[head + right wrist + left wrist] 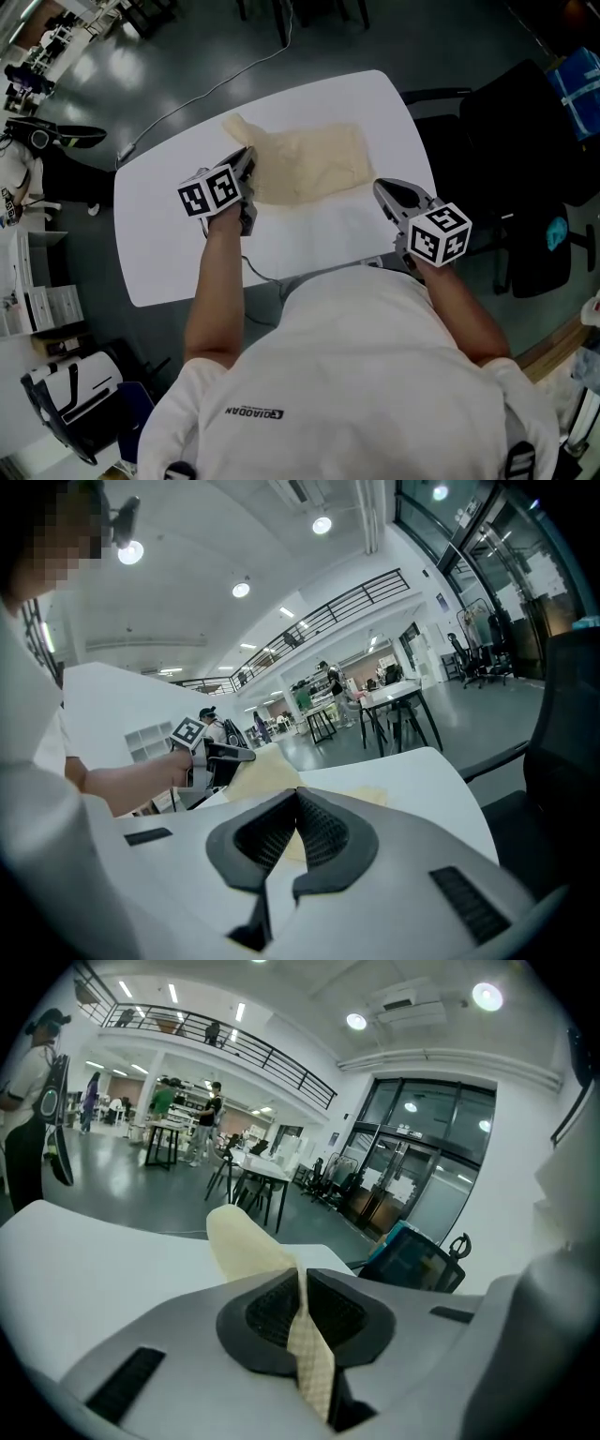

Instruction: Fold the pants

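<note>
Though pinched in the left fingers (272, 1312), rumpled cream pants (309, 164); right fingers (323, 832) closed, empty.

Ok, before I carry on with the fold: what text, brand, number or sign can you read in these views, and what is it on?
"QIAODAN": printed on the back of the person's white shirt, upside down in the head view.
Square black-and-white markers: on the cubes of the left gripper and right gripper; these are patterns, with no letters.
No print shows on the pants or the table.
Any signs in the room behind are too small to read.
</note>
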The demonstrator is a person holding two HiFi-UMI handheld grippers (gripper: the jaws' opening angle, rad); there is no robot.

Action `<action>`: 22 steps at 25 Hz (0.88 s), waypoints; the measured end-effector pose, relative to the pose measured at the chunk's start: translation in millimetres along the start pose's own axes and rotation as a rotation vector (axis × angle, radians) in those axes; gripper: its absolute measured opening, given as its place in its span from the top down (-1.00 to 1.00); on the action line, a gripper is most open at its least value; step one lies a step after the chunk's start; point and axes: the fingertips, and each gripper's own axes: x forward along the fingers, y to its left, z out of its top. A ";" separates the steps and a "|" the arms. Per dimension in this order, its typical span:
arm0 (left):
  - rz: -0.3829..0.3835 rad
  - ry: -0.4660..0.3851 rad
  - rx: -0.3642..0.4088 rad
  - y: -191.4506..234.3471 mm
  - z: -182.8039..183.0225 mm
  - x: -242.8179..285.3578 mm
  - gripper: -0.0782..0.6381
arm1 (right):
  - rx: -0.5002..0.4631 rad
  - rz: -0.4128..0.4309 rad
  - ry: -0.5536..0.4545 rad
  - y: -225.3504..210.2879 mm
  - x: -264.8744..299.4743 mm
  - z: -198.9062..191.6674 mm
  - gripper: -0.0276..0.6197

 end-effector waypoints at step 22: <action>-0.038 0.117 0.144 -114.6 -8.4 102.3 0.64 | 0.040 -0.019 -0.040 -72.7 -50.8 15.1 0.86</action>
